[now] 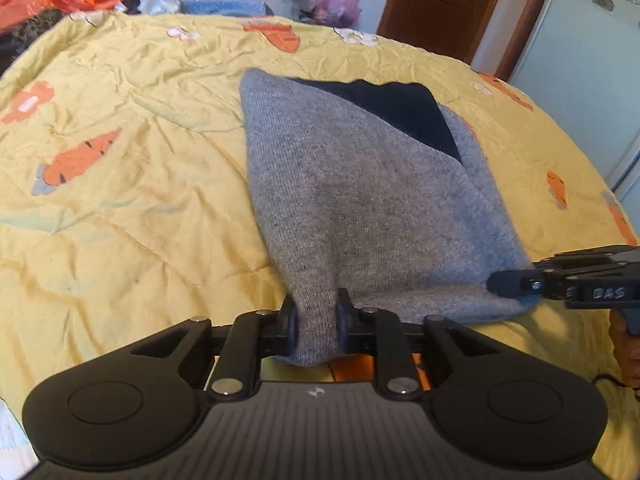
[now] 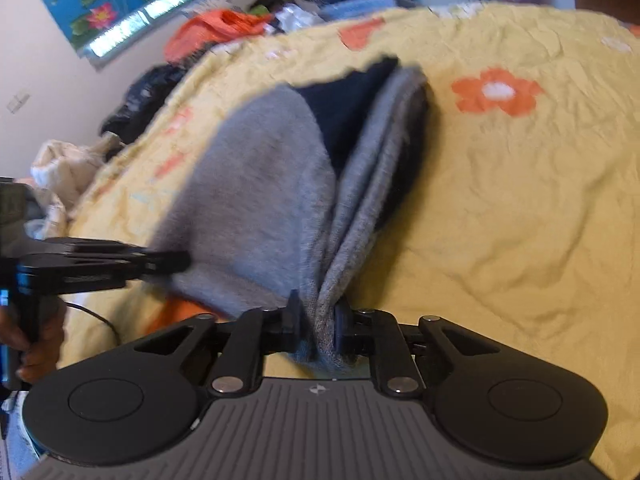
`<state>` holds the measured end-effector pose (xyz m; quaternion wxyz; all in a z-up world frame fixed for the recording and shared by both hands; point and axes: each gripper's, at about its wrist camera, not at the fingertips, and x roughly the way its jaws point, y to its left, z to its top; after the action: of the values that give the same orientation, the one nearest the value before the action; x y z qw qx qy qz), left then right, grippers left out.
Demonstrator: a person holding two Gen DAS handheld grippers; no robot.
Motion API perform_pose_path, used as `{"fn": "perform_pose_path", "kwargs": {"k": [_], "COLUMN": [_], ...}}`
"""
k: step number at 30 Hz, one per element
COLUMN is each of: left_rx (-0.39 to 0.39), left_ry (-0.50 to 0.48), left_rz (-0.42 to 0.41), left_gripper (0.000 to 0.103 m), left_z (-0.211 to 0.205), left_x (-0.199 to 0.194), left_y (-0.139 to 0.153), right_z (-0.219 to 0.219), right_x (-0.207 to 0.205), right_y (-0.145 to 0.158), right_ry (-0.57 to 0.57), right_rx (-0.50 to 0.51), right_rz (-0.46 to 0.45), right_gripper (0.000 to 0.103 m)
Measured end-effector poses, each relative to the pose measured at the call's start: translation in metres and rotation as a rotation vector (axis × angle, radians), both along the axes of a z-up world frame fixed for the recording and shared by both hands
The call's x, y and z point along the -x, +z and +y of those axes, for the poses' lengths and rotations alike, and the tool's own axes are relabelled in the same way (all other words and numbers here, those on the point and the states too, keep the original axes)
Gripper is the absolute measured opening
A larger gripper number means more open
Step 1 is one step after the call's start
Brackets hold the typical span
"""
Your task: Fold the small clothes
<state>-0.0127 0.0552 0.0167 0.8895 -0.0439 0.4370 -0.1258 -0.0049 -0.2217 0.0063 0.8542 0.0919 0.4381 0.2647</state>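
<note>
Grey garment pinched by left hand-held gripper and right hand-held gripper.

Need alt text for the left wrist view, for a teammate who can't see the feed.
The left gripper pinches the near edge of a grey knit garment with a dark panel, lying on a yellow carrot-print quilt. The right gripper grips its right corner.

One grey knitted garment with a dark navy inner panel, pinched in both my black two-finger grippers: left, right. One yellow quilted bedspread with orange carrot and flower prints. One brown wooden door.
</note>
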Motion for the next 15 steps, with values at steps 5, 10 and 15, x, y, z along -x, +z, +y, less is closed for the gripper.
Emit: {"fn": "perform_pose_path", "kwargs": {"k": [5, 10, 15], "left_rx": [-0.116, -0.108, -0.056], "left_ry": [0.016, 0.009, -0.046], "left_rz": [-0.077, -0.210, -0.119], "left_gripper": [0.072, 0.074, 0.074], "left_z": [-0.006, -0.022, -0.051], "left_x": [0.019, 0.021, -0.009], "left_y": [0.019, 0.042, 0.019], "right_z": [-0.006, 0.019, 0.075], "right_x": [-0.008, -0.045, -0.103], "right_y": [0.036, 0.077, 0.063], "right_ry": [-0.072, -0.081, 0.024], "right_rx": [0.012, 0.026, 0.049], "right_rz": [-0.152, -0.288, -0.204], "right_gripper": [0.070, 0.071, 0.074]}}
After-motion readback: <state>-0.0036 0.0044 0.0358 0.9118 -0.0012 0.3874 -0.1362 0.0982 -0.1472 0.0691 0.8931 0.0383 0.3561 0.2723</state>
